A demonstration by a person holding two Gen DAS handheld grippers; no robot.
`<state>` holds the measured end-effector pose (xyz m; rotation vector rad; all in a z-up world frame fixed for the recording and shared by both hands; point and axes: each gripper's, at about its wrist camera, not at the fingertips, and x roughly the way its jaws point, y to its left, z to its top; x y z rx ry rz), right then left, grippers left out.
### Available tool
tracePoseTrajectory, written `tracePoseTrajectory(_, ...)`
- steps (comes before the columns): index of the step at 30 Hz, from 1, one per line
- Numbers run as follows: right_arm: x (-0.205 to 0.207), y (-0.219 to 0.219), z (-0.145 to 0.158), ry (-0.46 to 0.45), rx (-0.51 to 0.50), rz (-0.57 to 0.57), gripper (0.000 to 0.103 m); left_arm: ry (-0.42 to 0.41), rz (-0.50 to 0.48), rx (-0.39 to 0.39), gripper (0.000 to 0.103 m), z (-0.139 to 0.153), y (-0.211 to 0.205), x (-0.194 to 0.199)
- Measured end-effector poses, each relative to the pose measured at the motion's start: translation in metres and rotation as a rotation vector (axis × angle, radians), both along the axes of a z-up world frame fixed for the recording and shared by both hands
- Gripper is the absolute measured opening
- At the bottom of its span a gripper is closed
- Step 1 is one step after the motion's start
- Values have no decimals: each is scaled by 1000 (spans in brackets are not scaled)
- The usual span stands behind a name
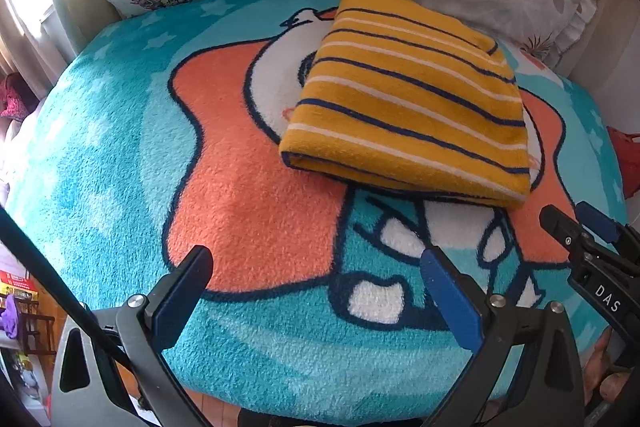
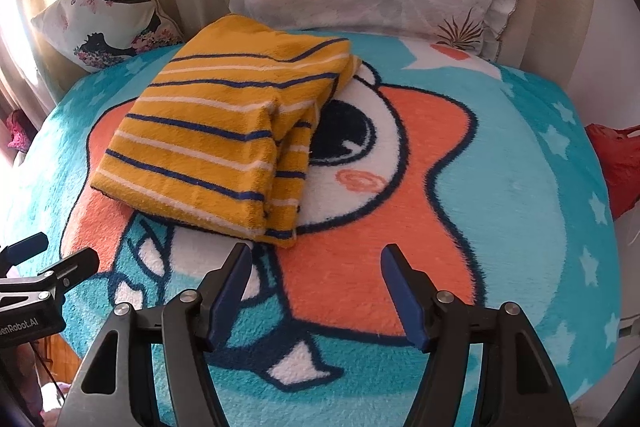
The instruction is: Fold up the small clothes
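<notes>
Left gripper (image 1: 316,291) spread apart, empty; right gripper (image 2: 316,291) likewise apart, empty. Striped garment (image 2: 224,143) sits folded on the blanket (image 2: 500,155), at 11 o'clock from the right gripper and just clear of its tips. Risk: the layered edge at its right looks loose, so a snag from a finger (image 2: 230,291) could flip it open; plush fleece may drag too. Count: one garment, one blanket, two pillows, two grippers.

Both tools look alike: the left gripper (image 1: 316,267) and the right gripper (image 2: 316,259) have black plastic arms with triangular cutouts, blue pads on the fingers (image 2: 394,287), and round silver screws at the pivots. White lettering marks their black bodies.
</notes>
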<state>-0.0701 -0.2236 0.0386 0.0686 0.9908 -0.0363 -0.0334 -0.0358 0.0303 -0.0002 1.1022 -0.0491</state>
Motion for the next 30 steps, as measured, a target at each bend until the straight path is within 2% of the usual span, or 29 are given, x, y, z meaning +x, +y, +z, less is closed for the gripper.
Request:
tracePoseTrajectory(13,1,-6,-3,3,-10,4,72,22,-18,-5,103,-6,-11,1)
tracePoseTrajectory(30,12,11,3,-29,-44,57,73,41,20,-16,103,-11,-2,10)
